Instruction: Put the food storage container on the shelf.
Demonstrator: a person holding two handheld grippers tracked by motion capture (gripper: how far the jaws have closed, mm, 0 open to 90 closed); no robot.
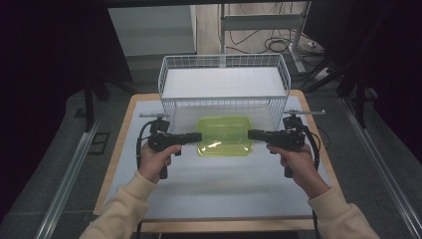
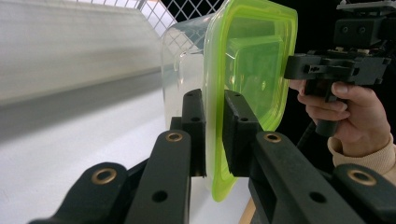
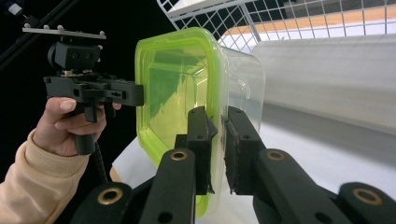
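A clear plastic container with a lime-green lid hangs level just above the table, gripped at both short ends. My left gripper is shut on the lid's left rim, and my right gripper is shut on its right rim. In the left gripper view the jaws pinch the green rim edge-on; the container stretches away to the right gripper. In the right gripper view the jaws clamp the opposite rim of the container, with the left gripper at its far end.
A white wire basket stands directly behind the container at the table's far side. A pale mat covers the wooden table in front of it. Metal rails run along both sides on the floor.
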